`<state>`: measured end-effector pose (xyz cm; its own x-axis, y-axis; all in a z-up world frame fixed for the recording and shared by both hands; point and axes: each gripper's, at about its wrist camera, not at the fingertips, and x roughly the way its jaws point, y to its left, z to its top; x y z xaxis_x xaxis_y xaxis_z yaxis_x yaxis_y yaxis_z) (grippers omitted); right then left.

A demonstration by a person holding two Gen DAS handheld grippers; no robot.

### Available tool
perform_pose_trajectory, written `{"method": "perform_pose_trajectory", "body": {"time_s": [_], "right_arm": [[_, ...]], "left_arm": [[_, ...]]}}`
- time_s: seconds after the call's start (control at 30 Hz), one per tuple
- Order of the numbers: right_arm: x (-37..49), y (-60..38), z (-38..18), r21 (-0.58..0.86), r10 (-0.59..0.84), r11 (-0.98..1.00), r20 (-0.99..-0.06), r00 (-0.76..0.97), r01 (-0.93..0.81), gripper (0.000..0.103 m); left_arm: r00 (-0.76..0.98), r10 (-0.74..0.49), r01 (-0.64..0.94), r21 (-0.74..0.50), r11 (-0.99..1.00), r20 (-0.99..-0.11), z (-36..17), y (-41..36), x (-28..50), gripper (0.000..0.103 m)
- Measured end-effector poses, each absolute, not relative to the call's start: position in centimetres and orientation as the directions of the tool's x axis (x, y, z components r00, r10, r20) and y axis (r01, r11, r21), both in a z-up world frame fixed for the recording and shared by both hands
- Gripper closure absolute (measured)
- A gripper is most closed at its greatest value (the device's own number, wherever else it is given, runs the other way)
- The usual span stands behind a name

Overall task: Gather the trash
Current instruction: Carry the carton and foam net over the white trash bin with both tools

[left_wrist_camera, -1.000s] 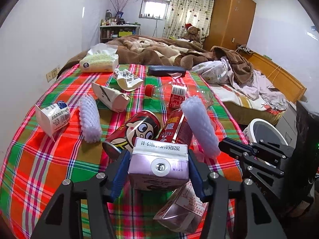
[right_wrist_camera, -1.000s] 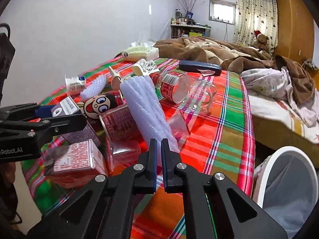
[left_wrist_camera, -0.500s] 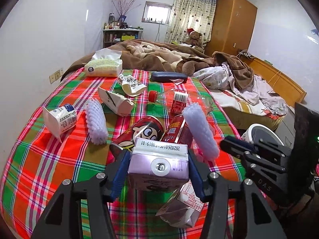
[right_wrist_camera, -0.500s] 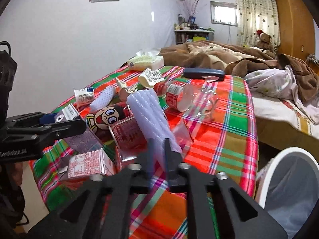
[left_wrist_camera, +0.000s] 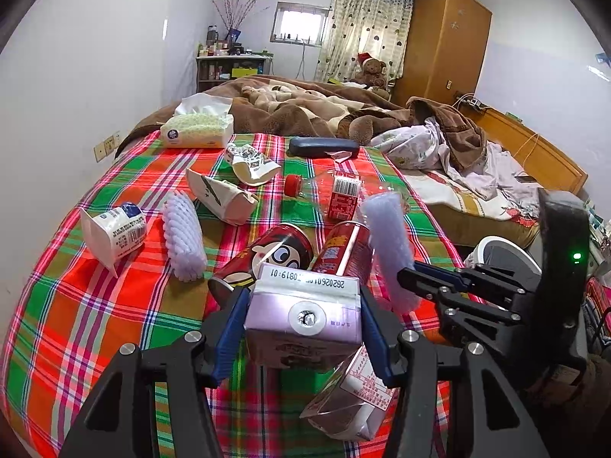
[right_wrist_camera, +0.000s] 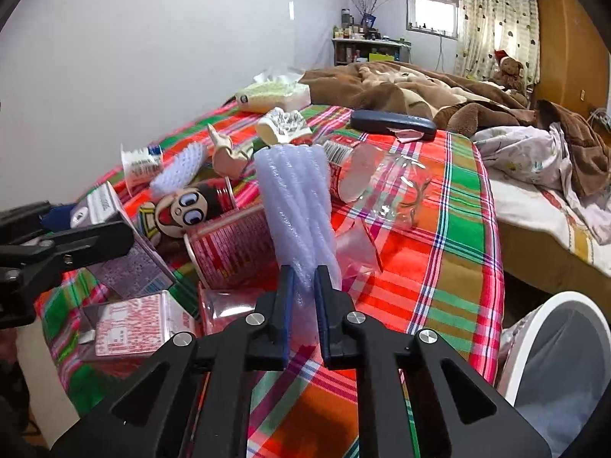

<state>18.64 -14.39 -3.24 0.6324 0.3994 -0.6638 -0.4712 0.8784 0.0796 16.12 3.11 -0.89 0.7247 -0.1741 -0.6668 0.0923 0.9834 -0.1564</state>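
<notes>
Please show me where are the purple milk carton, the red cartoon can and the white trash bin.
purple milk carton (left_wrist_camera: 303, 315): left wrist view, its top face.
red cartoon can (left_wrist_camera: 273, 253): left wrist view, the printed face.
white trash bin (right_wrist_camera: 573, 301): right wrist view, its rim.

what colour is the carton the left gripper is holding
Pale purple carton with a white top strip; it shows best in the left wrist view.

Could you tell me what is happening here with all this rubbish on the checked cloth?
A person with a gripper in each hand is collecting trash from the red and green checked cloth. The left gripper is clamped on a purple drink carton. The right gripper is pinching the near end of a pale lilac foam sleeve. Cans, cartons and a clear bottle lie around them. A white lined bin stands beside the bed.
</notes>
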Motion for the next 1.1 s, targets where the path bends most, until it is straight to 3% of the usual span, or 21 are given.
{"method": "perform_pose_trajectory", "body": {"time_s": [0.3, 0.6, 0.83, 1.1], "right_arm": [[15.5, -16.2, -0.3, 0.151, 0.457, 0.875, -0.571, 0.682, -0.459, 0.092], [12.9, -20.5, 2.2, 0.168, 0.403, 0.913, -0.516, 0.756, -0.371, 0.092], [11.3, -25.2, 2.4, 0.160, 0.291, 0.957, -0.517, 0.805, -0.244, 0.092], [10.7, -30.1, 0.6, 0.176, 0.147, 0.983, -0.582, 0.800, -0.053, 0.092]], "left_arm": [[0.759, -0.170, 0.112, -0.132, 0.985, -0.628, 1.5, 2.5, 14.9, 0.047], [0.786, -0.235, 0.214, -0.105, 0.971, -0.572, 5.1, -1.4, 13.9, 0.047], [0.755, -0.337, 0.341, -0.103, 0.934, -0.563, 5.9, -7.1, 14.2, 0.047], [0.676, -0.467, 0.488, -0.129, 0.863, -0.571, 5.3, -15.2, 15.5, 0.047]]}}
